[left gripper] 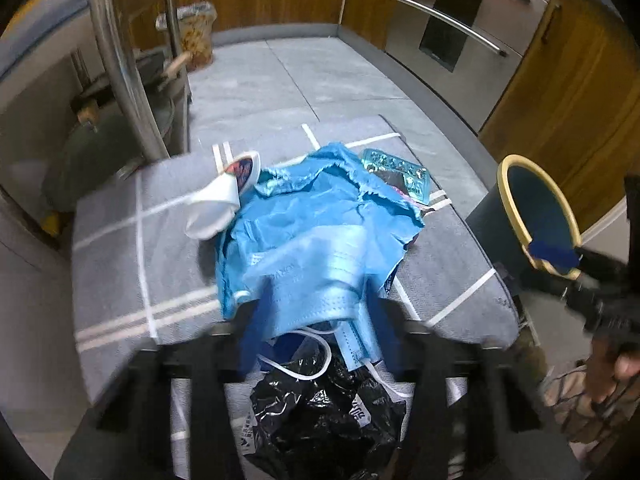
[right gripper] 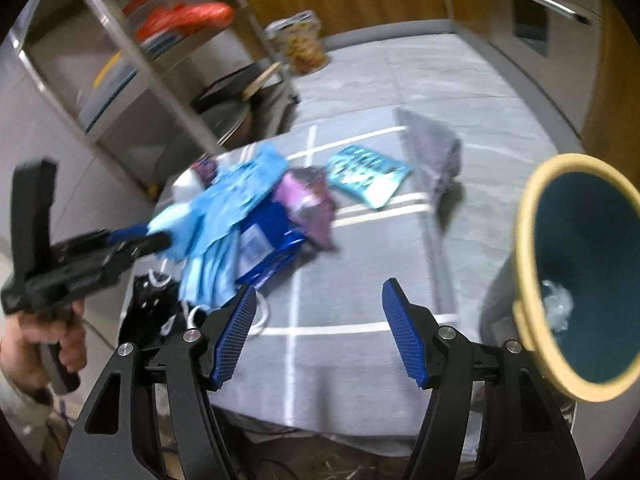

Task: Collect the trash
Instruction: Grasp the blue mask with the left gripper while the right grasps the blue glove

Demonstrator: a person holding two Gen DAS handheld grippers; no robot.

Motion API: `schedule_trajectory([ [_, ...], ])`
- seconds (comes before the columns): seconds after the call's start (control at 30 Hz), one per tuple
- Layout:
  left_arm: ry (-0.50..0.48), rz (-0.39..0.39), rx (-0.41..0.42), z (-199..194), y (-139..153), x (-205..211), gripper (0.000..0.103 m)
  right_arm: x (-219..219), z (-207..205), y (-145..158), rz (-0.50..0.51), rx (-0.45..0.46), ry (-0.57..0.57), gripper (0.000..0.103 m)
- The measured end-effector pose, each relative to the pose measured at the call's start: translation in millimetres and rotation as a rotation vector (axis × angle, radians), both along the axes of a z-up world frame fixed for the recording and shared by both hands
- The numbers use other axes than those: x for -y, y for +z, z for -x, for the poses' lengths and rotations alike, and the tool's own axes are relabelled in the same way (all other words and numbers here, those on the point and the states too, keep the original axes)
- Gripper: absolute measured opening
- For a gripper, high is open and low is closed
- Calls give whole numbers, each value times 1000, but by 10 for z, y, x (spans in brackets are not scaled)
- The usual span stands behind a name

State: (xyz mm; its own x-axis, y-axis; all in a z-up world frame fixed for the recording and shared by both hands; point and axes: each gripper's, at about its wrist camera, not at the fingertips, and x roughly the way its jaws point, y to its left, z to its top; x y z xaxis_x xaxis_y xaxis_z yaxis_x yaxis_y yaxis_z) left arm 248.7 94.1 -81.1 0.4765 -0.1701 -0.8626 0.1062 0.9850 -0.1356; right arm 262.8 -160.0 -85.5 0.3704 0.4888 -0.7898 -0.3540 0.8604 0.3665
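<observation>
We see a dark bin (right gripper: 580, 280) with a pale yellow rim standing off the right edge of the grey mat (right gripper: 360, 280), and inside it lies one crumpled clear scrap (right gripper: 558, 308). The rest of the trash is still heaped on the mat: a blue face mask (left gripper: 316, 280) on top of a crumpled blue sheet (left gripper: 320, 208), a white paper cup (left gripper: 224, 200) lying on its side, a teal foil packet (left gripper: 396, 172) with print too small for us to read, and a black plastic bag (left gripper: 320, 412) bearing white characters we cannot make out.

Our left gripper (left gripper: 316, 320) points steeply down into the heap, its jaws drawn in around the face mask; with the blur, we think the pads are pressing on it. In the right wrist view a hand (right gripper: 48, 344) holds that tool by its handle.

Our right gripper (right gripper: 320, 332) hangs over bare mat between the heap and the bin, jaws spread wide with nothing between its blue pads (right gripper: 234, 336).
</observation>
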Motion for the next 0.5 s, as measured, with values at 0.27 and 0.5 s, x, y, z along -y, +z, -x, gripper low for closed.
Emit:
schedule_trajectory([
  [0.27, 39, 83, 74, 101, 306, -257, 18, -339, 1, -80, -59, -37, 55, 67],
  [0.5, 85, 125, 119, 173, 519, -450, 18, -738, -48, -164, -124, -59, 111, 67],
])
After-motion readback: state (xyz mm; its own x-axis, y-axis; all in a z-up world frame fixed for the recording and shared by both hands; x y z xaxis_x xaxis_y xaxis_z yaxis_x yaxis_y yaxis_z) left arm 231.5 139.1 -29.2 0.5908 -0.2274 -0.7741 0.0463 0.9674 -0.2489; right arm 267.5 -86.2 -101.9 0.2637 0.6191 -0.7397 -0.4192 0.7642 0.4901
